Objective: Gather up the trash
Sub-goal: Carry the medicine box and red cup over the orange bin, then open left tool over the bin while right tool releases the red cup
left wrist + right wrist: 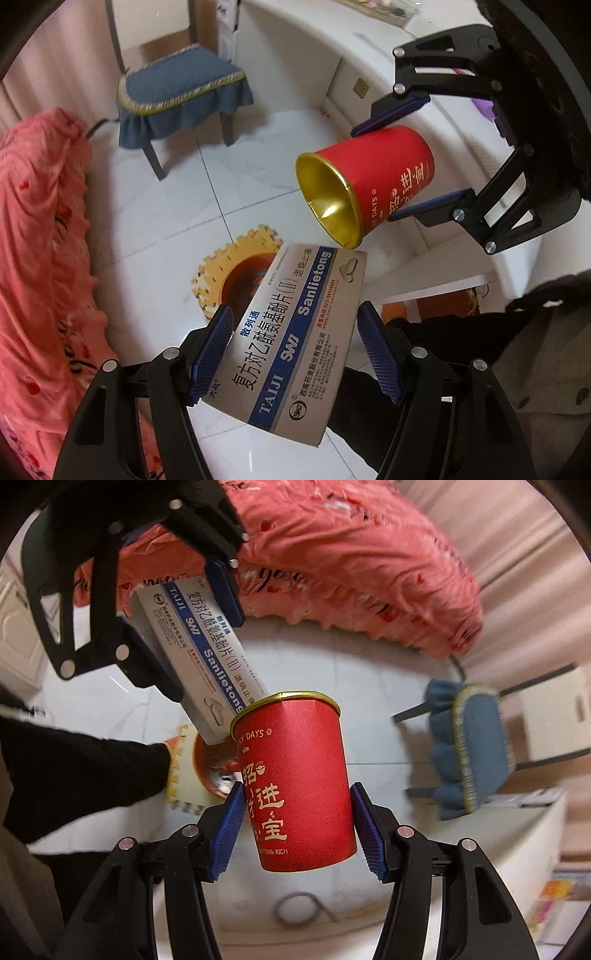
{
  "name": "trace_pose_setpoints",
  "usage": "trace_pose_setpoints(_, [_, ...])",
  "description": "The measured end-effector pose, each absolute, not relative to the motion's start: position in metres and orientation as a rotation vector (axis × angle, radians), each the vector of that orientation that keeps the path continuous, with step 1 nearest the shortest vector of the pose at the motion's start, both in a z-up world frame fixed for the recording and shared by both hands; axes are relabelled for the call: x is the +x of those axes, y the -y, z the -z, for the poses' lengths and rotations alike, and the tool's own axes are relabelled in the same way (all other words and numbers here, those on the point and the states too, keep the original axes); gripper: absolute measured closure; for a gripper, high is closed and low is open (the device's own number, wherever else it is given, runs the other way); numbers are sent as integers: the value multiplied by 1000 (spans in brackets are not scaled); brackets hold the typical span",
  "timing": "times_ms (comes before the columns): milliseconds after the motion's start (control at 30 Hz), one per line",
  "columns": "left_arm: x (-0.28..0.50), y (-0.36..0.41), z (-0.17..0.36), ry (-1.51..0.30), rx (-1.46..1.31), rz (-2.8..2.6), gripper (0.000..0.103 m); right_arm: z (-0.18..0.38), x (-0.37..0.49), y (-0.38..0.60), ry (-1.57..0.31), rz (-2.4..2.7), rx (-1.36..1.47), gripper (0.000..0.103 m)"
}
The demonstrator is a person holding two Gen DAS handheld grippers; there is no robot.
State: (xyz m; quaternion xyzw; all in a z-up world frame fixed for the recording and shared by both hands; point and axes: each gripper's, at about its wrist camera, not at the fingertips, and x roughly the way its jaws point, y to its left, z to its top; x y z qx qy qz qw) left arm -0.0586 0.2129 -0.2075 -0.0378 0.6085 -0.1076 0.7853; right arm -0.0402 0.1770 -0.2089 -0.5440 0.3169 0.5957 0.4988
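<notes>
My left gripper (pixel 295 350) is shut on a grey and blue medicine box (pixel 295 339) and holds it in the air over an orange bin (pixel 240 288) that stands on a yellow foam mat on the floor. My right gripper (pixel 297 834) is shut on a red paper cup (pixel 295 782) with a gold inside. In the left wrist view the cup (pixel 373 177) lies tilted, mouth toward the box, held by the right gripper (pixel 402 158). In the right wrist view the box (pixel 199 657) sits in the left gripper (pixel 184 627), its lower end close to the cup's rim above the bin (pixel 207 768).
A pink bedspread (pixel 40 258) fills the left side. A chair with a blue cushion (pixel 177 92) stands on the white tiled floor (pixel 155 221). A white desk (pixel 388 55) runs along the right. A dark sleeve (pixel 74 775) is near the bin.
</notes>
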Motion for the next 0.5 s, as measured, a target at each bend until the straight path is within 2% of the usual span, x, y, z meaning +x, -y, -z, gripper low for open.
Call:
trace_pose_setpoints(67, [-57, -225, 226, -1334, -106, 232, 35, 230, -35, -191, -841, -1439, -1307, 46])
trace_pose_setpoints(100, [-54, -232, 238, -1343, -124, 235, 39, 241, -33, -198, -872, -1437, -1310, 46])
trace_pose_setpoints(500, [-55, -255, 323, -1394, -293, 243, 40, 367, -23, -251, -1169, -1363, -1342, 46])
